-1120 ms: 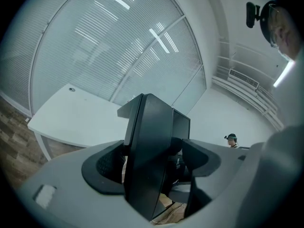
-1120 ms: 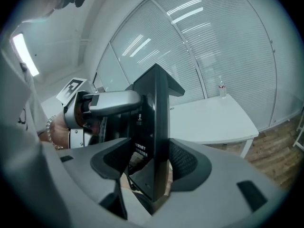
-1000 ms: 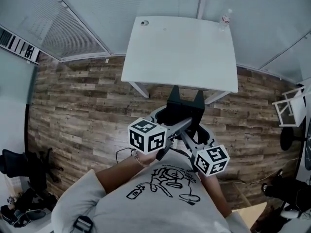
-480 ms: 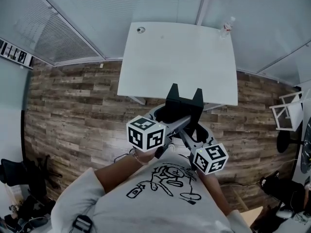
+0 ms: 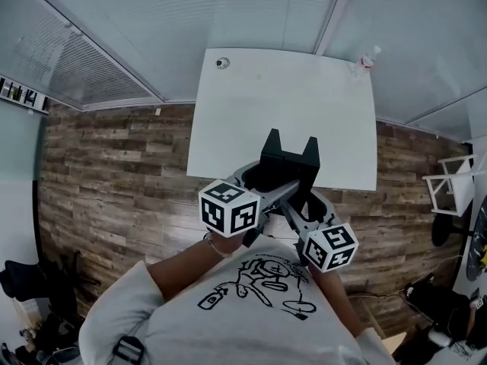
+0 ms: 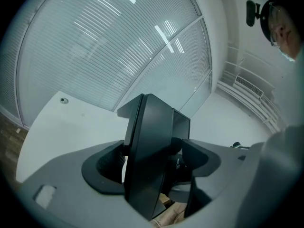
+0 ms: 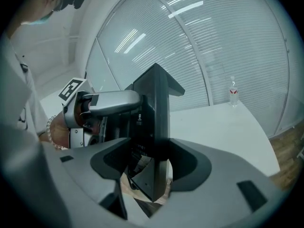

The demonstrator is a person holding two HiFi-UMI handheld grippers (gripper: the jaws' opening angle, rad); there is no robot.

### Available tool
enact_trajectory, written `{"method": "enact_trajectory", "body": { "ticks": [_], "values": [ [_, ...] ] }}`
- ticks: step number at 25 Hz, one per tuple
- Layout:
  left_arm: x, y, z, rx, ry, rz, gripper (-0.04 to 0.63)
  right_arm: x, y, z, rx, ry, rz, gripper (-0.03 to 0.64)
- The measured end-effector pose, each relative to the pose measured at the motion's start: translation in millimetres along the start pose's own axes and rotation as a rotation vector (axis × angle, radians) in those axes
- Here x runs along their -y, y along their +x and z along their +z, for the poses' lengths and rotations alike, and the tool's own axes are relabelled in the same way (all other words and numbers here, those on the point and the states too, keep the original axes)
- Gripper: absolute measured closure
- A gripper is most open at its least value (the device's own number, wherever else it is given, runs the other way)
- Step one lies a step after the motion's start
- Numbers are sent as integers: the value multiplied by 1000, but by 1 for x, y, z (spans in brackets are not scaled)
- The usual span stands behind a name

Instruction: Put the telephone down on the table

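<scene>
A black telephone [image 5: 289,162] is held in the air between both grippers, over the near edge of the white table [image 5: 281,105]. My left gripper [image 5: 262,182] is shut on its left side, and my right gripper [image 5: 308,196] is shut on its right side. In the left gripper view the telephone [image 6: 149,156] stands edge-on, with the left gripper [image 6: 152,163] clamped around it. The right gripper view has the same dark body [image 7: 152,127] pinched in the right gripper [image 7: 152,160], with the left gripper's handle behind it. The phone's underside is hidden.
A clear water bottle [image 5: 368,59] stands at the table's far right corner, and a small round fitting [image 5: 222,63] sits at its far left corner. Glass walls with blinds run behind the table. Wooden floor [image 5: 114,173] surrounds it. A white chair [image 5: 449,181] stands at the right.
The table has come nearer and lower in the head view, so the telephone now overlaps its near edge. Both grippers keep the same hold.
</scene>
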State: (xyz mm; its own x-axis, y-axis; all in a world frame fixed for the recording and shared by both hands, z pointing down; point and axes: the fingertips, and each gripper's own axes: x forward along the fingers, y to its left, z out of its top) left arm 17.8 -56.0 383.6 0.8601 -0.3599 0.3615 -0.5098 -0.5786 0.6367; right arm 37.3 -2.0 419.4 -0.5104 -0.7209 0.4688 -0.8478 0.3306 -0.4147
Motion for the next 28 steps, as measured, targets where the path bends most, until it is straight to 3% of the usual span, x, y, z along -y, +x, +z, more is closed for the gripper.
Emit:
{"method": "enact_trajectory", "body": {
  "ticks": [16, 28],
  "values": [
    [-79, 22, 79, 23, -4, 25, 225, 21, 94, 62, -1, -17, 33, 382],
    [-54, 38, 78, 56, -18, 60, 225, 39, 69, 68, -13, -41, 72, 382]
  ]
}}
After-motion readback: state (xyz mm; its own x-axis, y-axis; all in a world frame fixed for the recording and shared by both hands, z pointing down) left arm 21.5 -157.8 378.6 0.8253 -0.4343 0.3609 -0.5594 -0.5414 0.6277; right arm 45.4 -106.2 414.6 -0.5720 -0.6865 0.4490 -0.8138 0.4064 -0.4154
